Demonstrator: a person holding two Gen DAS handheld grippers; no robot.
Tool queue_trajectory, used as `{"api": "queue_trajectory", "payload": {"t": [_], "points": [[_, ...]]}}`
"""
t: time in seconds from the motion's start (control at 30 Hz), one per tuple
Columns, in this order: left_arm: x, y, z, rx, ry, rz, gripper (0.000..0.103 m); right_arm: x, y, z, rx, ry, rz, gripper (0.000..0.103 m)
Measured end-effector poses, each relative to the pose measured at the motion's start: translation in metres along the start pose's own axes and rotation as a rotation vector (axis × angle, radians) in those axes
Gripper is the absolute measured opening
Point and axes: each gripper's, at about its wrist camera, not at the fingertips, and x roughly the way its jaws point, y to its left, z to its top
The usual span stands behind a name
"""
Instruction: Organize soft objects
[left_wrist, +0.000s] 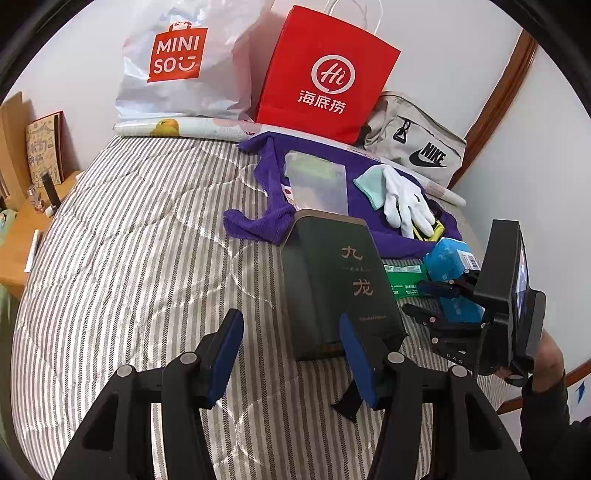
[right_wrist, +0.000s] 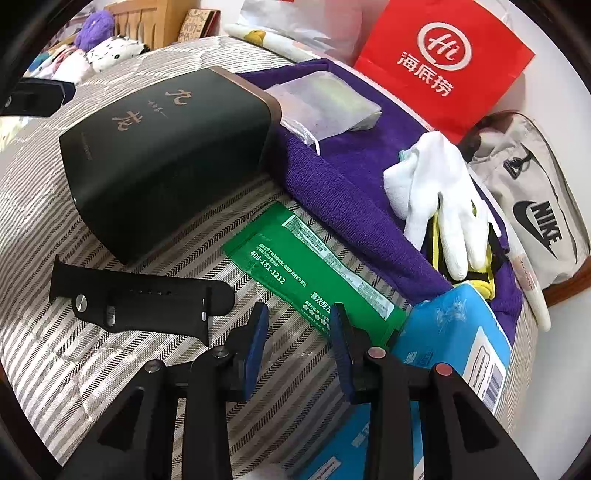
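A purple towel lies on the striped bed, with a white glove, a mint cloth and a clear packet on it. A dark green box lies beside it. My left gripper is open and empty, just before the box. My right gripper is open and empty, above a green pouch and next to a blue tissue pack.
A black watch strap lies on the bed left of my right gripper. A red paper bag, a Miniso bag and a grey Nike bag stand against the wall. A wooden bedside table stands left.
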Motion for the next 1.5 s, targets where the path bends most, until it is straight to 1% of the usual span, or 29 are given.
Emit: {"api": "queue_trajectory", "payload": {"t": [0.03, 0.07, 0.1, 0.17, 0.2, 0.23, 0.27, 0.3, 0.4, 0.57, 0.7, 0.83, 1.0, 1.1, 1.2, 1.3, 1.37, 1.43, 1.47, 1.5], "points": [[0.000, 0.001, 0.000, 0.000, -0.001, -0.001, 0.052, 0.001, 0.001, 0.001, -0.016, 0.001, -0.015, 0.038], [0.000, 0.001, 0.000, -0.002, -0.001, -0.002, 0.052, 0.001, 0.002, 0.001, -0.029, 0.000, -0.030, 0.045], [-0.001, 0.001, 0.000, -0.003, -0.002, -0.005, 0.052, 0.001, 0.002, 0.001, -0.040, -0.002, -0.041, 0.046], [0.000, 0.002, 0.000, -0.007, -0.001, -0.010, 0.052, 0.004, -0.001, 0.003, -0.040, -0.002, -0.023, 0.045], [0.001, 0.002, 0.000, -0.006, 0.001, -0.010, 0.052, 0.005, -0.004, 0.004, -0.029, 0.002, -0.006, 0.041], [0.001, 0.002, 0.000, -0.004, 0.003, -0.009, 0.052, 0.006, -0.008, 0.006, -0.014, 0.005, 0.029, 0.034], [0.002, 0.002, 0.000, -0.004, 0.004, -0.007, 0.052, 0.007, -0.009, 0.007, -0.005, 0.008, 0.062, 0.011], [0.002, 0.004, 0.000, -0.003, 0.008, -0.008, 0.052, 0.009, -0.009, 0.008, 0.000, 0.016, 0.079, 0.006], [0.000, 0.005, -0.002, -0.005, 0.008, -0.011, 0.052, 0.008, -0.001, 0.008, -0.045, 0.007, 0.045, 0.004], [-0.003, 0.005, -0.004, -0.007, 0.009, -0.007, 0.052, -0.003, 0.001, 0.008, 0.003, -0.027, 0.076, 0.001], [-0.006, 0.004, -0.007, -0.010, 0.009, -0.005, 0.052, -0.025, 0.004, 0.004, 0.053, -0.070, 0.131, 0.001], [-0.009, 0.001, -0.013, -0.004, 0.017, -0.006, 0.052, -0.045, 0.009, -0.003, 0.097, -0.091, 0.152, 0.001], [-0.008, -0.005, -0.027, 0.011, 0.043, -0.008, 0.052, -0.067, 0.023, -0.017, 0.115, -0.105, 0.172, 0.001], [-0.007, -0.009, -0.036, 0.014, 0.061, -0.003, 0.052, -0.081, 0.033, -0.023, 0.125, -0.130, 0.205, 0.001], [-0.010, -0.012, -0.043, 0.018, 0.066, -0.004, 0.052, -0.089, 0.047, -0.030, 0.124, -0.135, 0.255, 0.001], [-0.012, -0.014, -0.049, 0.020, 0.067, 0.000, 0.052, -0.086, 0.060, -0.036, 0.127, -0.116, 0.322, 0.001], [-0.012, -0.013, -0.052, 0.016, 0.071, 0.002, 0.052, -0.081, 0.068, -0.040, 0.116, -0.105, 0.337, 0.002], [-0.011, -0.013, -0.055, 0.013, 0.076, 0.004, 0.052, -0.075, 0.071, -0.045, 0.112, -0.106, 0.323, 0.006], [-0.010, -0.013, -0.056, 0.014, 0.080, 0.006, 0.052, -0.073, 0.071, -0.047, 0.110, -0.108, 0.317, 0.013], [-0.009, -0.013, -0.058, 0.015, 0.083, 0.008, 0.052, -0.071, 0.070, -0.048, 0.115, -0.108, 0.304, 0.028]]}}
